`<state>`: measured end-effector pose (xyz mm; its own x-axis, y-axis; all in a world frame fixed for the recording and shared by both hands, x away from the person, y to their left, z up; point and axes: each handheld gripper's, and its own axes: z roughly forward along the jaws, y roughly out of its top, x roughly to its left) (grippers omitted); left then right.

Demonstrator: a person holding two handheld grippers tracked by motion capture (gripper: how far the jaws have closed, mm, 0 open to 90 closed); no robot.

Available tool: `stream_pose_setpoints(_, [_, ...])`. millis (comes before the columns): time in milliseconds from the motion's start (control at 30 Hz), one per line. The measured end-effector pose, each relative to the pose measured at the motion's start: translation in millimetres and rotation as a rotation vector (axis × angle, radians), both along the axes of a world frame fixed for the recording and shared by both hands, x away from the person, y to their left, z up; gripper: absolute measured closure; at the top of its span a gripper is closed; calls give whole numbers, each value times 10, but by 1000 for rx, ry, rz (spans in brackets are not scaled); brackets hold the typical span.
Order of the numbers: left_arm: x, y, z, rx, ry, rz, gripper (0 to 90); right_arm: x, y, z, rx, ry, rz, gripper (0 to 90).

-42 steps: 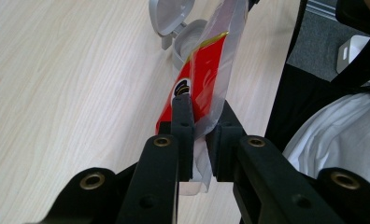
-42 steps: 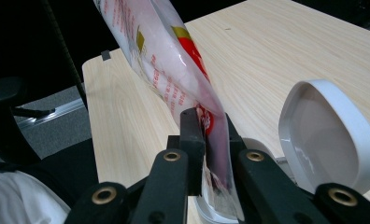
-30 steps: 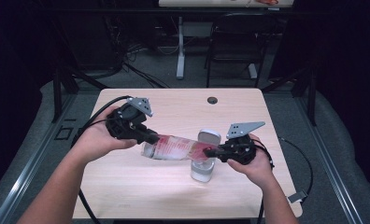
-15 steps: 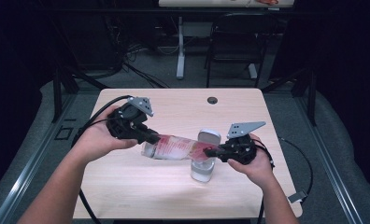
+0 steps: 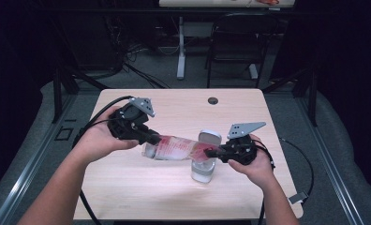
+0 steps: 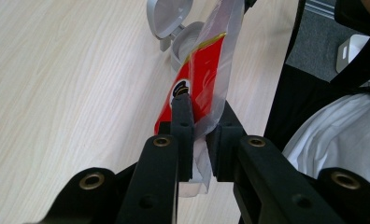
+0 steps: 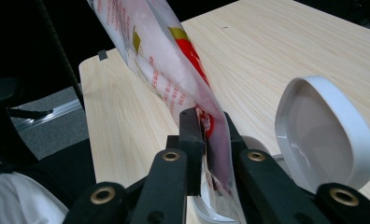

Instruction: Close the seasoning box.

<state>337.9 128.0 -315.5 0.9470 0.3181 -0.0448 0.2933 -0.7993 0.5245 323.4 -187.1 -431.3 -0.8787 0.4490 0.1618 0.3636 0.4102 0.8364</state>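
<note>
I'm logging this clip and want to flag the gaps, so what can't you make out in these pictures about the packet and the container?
- Packet printing: too small in the high view, blurred and creased in both gripper views.
- Container contents: its inside is hidden by the packet in the left gripper view and by the jaws in the right gripper view.
- Packet's lower end: cut off behind the right gripper jaws, so whether it is open cannot be told.
- Small dark thing at the table's far edge: too small to tell.

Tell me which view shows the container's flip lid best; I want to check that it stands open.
The right gripper view: the lid stands open and upright beside the packet, its hollow inside facing the camera. The left gripper view shows it small, partly cut off at the top edge. The high view shows it small.
</note>
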Motion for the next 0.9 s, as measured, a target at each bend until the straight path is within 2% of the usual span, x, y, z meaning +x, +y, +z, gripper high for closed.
stream_pose_setpoints(900, [4,-35,12,9,-4,-5,822,10,-5,-12,-1,0,-8,841])
